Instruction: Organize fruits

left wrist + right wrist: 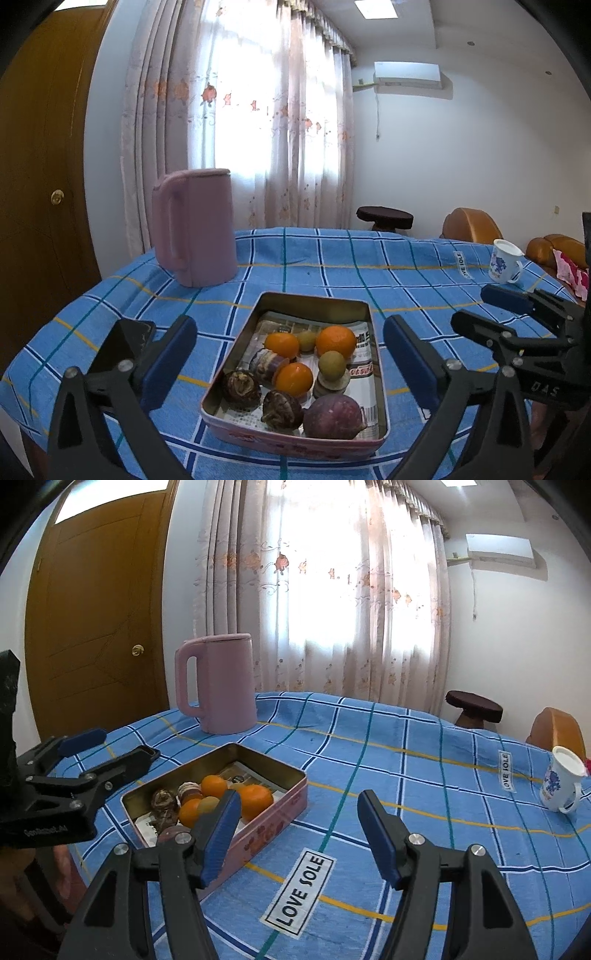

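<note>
The left tongs (290, 363) are hanging spread wide and holding nothing, framing the tin tray (365, 314) from its near end. The right tongs (299, 836) are likewise standing released and empty, hovering over bare cloth just beside the tray's right wall.

Inside the tray, on a newspaper lining, the fruit is sitting packed close: three oranges (336, 341), two small greenish fruits (331, 364), two brown wrinkled ones (242, 386), a dark purple fruit (334, 417) at the near end, and a small banded cylinder (266, 363) I cannot identify, lying among them.

The crowding is posing the main risk. Pieces are touching, so wide-open tongs coming down on one are likely to be nudging its neighbours, and round fruit may be rolling out of a pinch. The near green fruit is perching on a flat disc (330, 386) and looks easy to topple. The thin tray walls are leaving little room for a pad at the edges, and a catch there could be sliding the whole tray on the blue checked cloth (406, 775) covering the surface.

Farther out, a pink jug (195, 229) and a white mug (563, 781) are standing well apart from the tray.
</note>
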Available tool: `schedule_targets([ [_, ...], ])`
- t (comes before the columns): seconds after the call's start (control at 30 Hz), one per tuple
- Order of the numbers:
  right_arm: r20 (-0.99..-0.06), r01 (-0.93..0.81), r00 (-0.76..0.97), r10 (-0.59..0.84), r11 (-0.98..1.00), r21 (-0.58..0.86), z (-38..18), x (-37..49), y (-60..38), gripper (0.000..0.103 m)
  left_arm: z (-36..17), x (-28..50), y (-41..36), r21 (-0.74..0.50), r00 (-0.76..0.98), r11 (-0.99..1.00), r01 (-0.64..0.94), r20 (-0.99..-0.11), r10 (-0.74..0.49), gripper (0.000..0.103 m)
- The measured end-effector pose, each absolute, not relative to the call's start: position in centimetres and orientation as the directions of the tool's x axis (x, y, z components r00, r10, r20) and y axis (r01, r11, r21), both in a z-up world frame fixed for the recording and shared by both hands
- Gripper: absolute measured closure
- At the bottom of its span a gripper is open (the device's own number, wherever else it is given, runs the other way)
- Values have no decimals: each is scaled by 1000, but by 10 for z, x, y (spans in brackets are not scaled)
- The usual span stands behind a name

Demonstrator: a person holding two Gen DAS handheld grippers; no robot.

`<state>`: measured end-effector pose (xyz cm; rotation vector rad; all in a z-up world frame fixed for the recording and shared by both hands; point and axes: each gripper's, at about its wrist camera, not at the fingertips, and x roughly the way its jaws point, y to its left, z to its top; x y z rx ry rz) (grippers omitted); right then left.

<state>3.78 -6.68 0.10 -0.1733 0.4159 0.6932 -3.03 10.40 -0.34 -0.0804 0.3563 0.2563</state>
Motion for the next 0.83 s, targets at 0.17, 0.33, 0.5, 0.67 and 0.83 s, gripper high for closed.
schedule_targets([
  [0.17,-409,-636,714,568,770,-41,5,35,-72,36,3,-33,95,-11,915,968,-250,-330,233,0],
  [0.33,-394,-625,730,559,779,-53,9,33,-78,36,9,-35,87,-6,922,972,-237,-318,222,0],
  [0.5,-393,-615,736,551,787,-49,8,35,-83,36,9,-33,87,-27,919,973,-230,-335,208,0],
  [0.67,-399,-612,737,546,789,-51,5,35,-84,36,5,-29,85,-12,910,972,-234,-354,215,0],
  [0.83,-404,-610,737,542,791,-51,2,36,-85,36,3,-31,83,-21,914,974,-227,-350,205,0],
])
